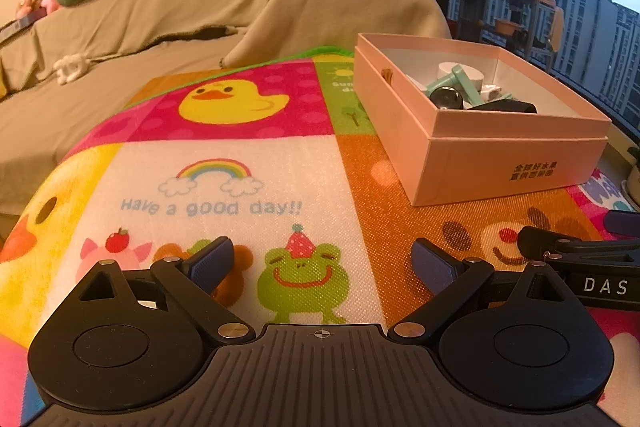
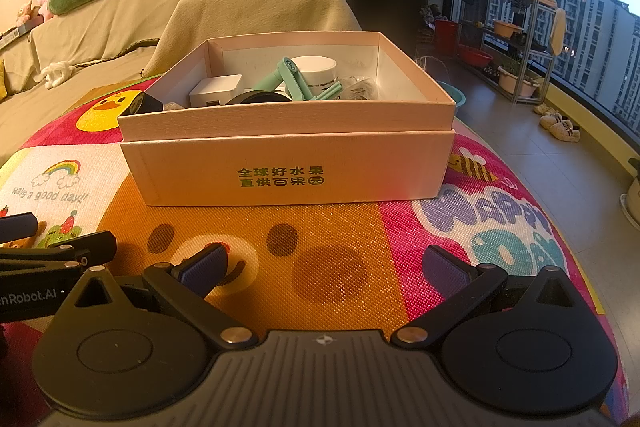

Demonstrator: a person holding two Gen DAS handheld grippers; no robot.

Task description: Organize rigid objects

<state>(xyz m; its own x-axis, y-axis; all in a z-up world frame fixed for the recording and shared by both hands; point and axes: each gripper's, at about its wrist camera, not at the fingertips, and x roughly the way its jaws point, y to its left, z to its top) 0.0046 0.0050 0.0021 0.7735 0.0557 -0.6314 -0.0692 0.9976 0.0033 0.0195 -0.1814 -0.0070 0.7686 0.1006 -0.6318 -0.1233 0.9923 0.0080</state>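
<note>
A pink cardboard box stands on the colourful cartoon mat, straight ahead of my right gripper, which is open and holds nothing. Inside the box lie a white charger block, a mint green folding holder, a white round jar, a black round item and a black piece leaning over the left wall. In the left wrist view the same box sits to the upper right. My left gripper is open and empty above the frog picture.
A sofa draped in beige cloth, with cushions and plush toys, runs behind the mat. To the right are a floor-length window, a metal rack with basins, and slippers on the tiled floor. Each gripper shows at the other's view edge.
</note>
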